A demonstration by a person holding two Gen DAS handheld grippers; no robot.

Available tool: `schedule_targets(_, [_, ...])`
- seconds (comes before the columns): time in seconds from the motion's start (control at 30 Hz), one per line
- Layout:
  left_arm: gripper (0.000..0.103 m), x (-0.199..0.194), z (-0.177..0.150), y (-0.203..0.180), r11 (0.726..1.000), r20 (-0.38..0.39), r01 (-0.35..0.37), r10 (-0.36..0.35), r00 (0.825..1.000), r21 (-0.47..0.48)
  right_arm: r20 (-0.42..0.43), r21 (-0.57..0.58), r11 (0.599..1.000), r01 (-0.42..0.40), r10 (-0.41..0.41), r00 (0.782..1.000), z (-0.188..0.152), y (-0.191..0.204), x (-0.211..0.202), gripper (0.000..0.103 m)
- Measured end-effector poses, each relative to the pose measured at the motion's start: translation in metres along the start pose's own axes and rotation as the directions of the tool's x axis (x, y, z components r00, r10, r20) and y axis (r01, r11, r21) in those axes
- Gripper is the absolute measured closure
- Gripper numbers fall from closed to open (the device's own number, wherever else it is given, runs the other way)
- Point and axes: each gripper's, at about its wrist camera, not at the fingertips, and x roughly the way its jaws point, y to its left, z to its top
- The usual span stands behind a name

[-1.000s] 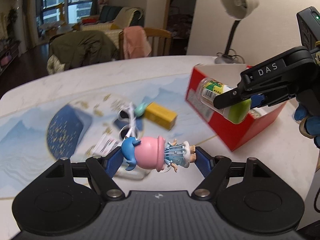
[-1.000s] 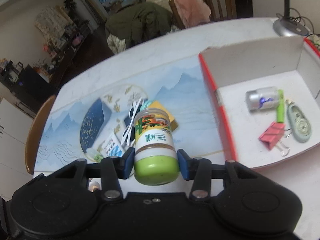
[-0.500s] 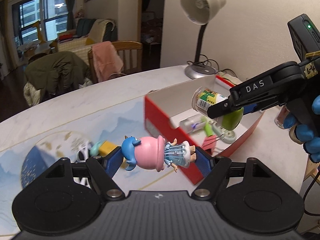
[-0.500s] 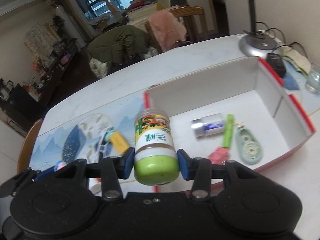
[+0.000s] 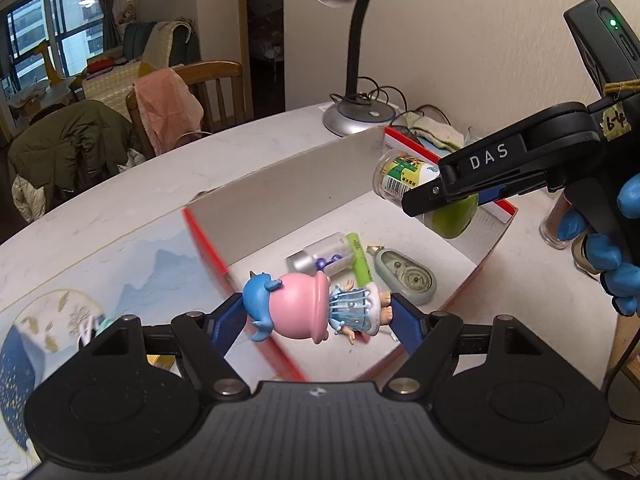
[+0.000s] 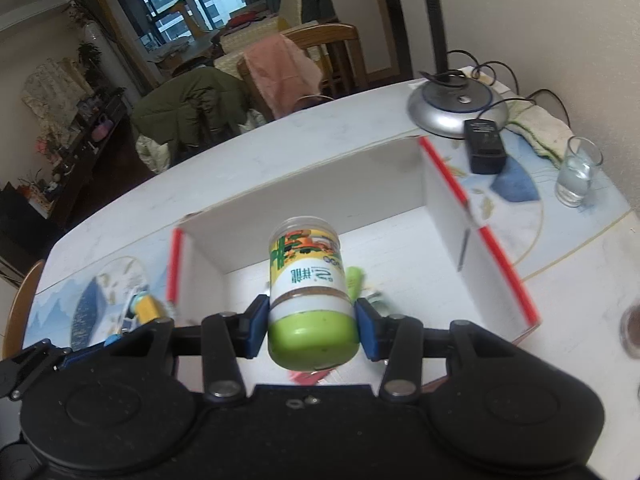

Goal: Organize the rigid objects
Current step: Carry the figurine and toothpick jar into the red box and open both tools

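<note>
You have both grippers loaded and over the box (image 5: 280, 196), so this round is close to its drop. Your left gripper (image 5: 318, 316) is clamped end to end on the figurine (image 5: 308, 306), which lies sideways between the pads above the box's near wall. Your right gripper (image 6: 312, 326) is clamped on the jar (image 6: 310, 288) by its green lid end, hanging above the box floor. Already inside lie a vial (image 5: 320, 256), a green pen (image 5: 360, 254), a tape dispenser (image 5: 410, 276) and, partly hidden under the jar in the right wrist view, something red. Still out on the mat (image 6: 92, 300) are a yellow block (image 6: 148, 306) and some white pieces beside it, too blurred to name. By my reading, you release these two into the box, then go back for what is left on the mat
</note>
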Motion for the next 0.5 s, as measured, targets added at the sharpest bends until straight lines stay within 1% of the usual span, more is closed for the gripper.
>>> schedule_targets(0.13, [0.026, 0.023, 0.013, -0.011, 1.000, -0.040, -0.015, 0.014, 0.999, -0.010, -0.017, -0.011, 1.000, 0.008, -0.008, 1.000, 0.004, -0.017, 0.014, 0.058])
schedule_targets(0.23, [0.026, 0.041, 0.023, -0.018, 0.999, -0.066, -0.033, 0.033, 0.997, 0.003, -0.028, -0.017, 1.000, 0.021, -0.021, 0.999, 0.006, -0.028, 0.025, 0.058])
schedule_targets(0.4, [0.026, 0.074, 0.035, -0.027, 0.998, -0.140, -0.052, 0.055, 0.989, 0.023, -0.052, -0.027, 0.999, 0.029, -0.030, 0.998, 0.010, -0.041, 0.042, 0.058])
schedule_targets(0.5, [0.026, 0.090, 0.038, -0.028, 0.998, -0.179, -0.067, 0.069, 0.981, 0.018, -0.063, -0.041, 0.998, 0.037, -0.039, 0.997, 0.012, -0.046, 0.053, 0.059])
